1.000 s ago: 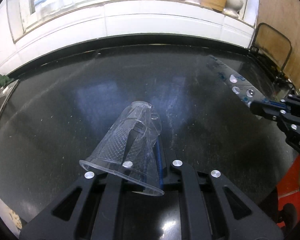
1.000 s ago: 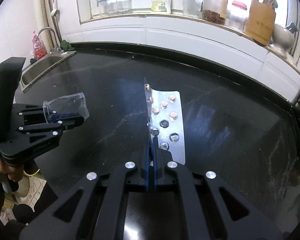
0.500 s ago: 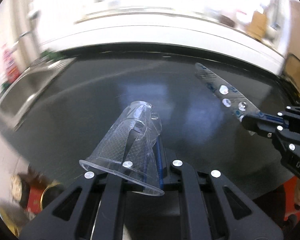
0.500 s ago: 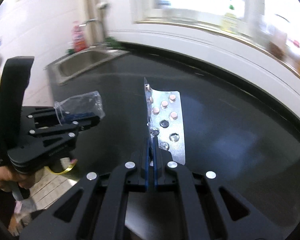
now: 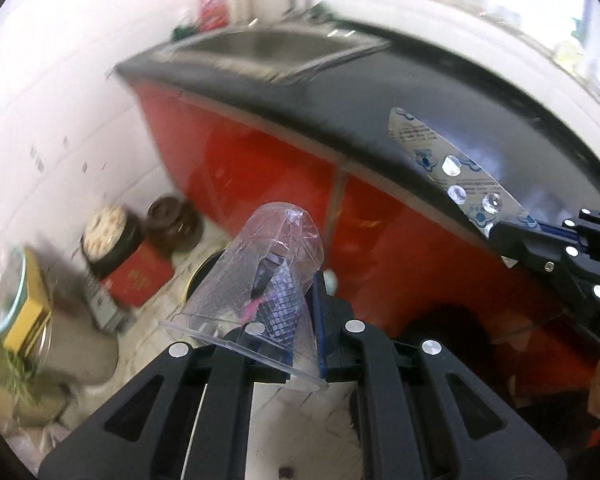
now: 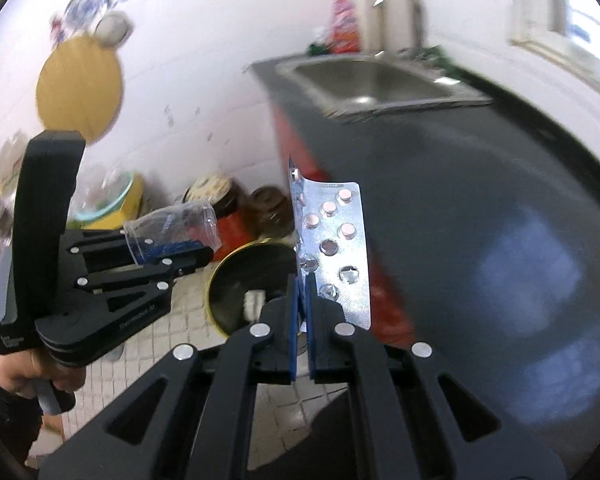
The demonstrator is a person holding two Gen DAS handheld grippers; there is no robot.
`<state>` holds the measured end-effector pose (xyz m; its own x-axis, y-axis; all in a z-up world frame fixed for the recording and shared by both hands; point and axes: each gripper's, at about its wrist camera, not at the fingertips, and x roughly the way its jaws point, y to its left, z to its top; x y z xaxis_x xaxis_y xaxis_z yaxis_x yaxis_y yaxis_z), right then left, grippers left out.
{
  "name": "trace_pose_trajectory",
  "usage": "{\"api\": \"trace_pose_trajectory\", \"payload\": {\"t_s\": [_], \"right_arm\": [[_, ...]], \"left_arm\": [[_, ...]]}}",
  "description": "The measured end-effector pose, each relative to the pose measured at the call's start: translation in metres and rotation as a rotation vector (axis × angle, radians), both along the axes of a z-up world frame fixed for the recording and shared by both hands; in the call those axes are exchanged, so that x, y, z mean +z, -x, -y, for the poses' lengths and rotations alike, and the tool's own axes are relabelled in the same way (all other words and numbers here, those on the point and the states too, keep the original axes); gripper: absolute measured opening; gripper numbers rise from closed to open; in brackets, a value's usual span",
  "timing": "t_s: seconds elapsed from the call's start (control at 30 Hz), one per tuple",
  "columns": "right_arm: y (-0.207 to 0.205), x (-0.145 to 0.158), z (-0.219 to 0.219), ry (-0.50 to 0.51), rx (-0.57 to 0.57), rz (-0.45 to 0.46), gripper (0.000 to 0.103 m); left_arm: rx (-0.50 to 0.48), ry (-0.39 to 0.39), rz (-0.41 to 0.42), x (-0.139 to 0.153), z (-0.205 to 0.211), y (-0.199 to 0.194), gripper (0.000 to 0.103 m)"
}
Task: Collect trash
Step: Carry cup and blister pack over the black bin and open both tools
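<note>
Right wrist: blister pack (image 6: 334, 248) beyond counter edge (image 6: 300, 128).

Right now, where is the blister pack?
The blister pack stands pinched in the right claw, held in the air past the counter edge, above the round bin.

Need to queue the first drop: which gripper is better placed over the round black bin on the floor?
Probably left. The left gripper, holding the clear crumpled plastic cup, sits beside the round black gold-rimmed bin; the right gripper, pinching the silver pill blister pack, hangs nearer the black countertop.
</note>
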<state>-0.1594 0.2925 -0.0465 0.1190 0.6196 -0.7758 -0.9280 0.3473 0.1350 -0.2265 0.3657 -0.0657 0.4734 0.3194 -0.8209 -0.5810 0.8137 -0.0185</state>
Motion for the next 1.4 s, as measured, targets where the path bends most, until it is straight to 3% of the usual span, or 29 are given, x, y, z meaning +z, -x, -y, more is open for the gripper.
{"api": "trace_pose_trajectory", "payload": {"t_s": [0.2,0.47,0.63,0.7,0.73,0.77,0.8,0.83,0.87,0.9,1.27,1.4], "right_arm": [[0.009,-0.056,-0.055,0.097,0.067,-0.075,0.004],[-0.005,-0.140,-0.123,0.213,0.077,-0.158,0.004],[-0.016,-0.166,-0.141,0.252,0.063,-0.177,0.004],[-0.022,-0.171,-0.149,0.260,0.059,-0.188,0.005],[-0.021,-0.174,-0.151,0.267,0.057,-0.195,0.005],[-0.023,-0.179,-0.155,0.288,0.058,-0.208,0.009],[-0.026,-0.181,-0.156,0.295,0.059,-0.214,0.023],[-0.029,-0.181,-0.155,0.295,0.055,-0.211,0.035],[-0.029,-0.180,-0.155,0.285,0.048,-0.202,0.063],[-0.031,-0.177,-0.154,0.266,0.043,-0.193,0.073],[-0.032,-0.167,-0.151,0.236,0.044,-0.197,0.073],[-0.025,-0.139,-0.134,0.200,0.056,-0.187,0.073]], "left_arm": [[0.070,0.116,-0.039,-0.058,-0.050,0.018,0.008],[0.101,0.217,-0.070,-0.141,-0.105,0.002,0.008],[0.086,0.251,-0.092,-0.170,-0.116,-0.003,0.008],[0.095,0.251,-0.104,-0.179,-0.119,-0.004,0.016],[0.099,0.263,-0.109,-0.180,-0.118,-0.004,0.044],[0.107,0.286,-0.120,-0.186,-0.122,-0.003,0.064],[0.117,0.287,-0.118,-0.188,-0.124,-0.001,0.082],[0.123,0.278,-0.112,-0.189,-0.125,0.000,0.082],[0.121,0.275,-0.118,-0.190,-0.126,0.001,0.082],[0.122,0.276,-0.126,-0.191,-0.127,0.001,0.082],[0.149,0.276,-0.131,-0.190,-0.126,0.010,0.082],[0.150,0.250,-0.115,-0.175,-0.123,0.014,0.082]]}}
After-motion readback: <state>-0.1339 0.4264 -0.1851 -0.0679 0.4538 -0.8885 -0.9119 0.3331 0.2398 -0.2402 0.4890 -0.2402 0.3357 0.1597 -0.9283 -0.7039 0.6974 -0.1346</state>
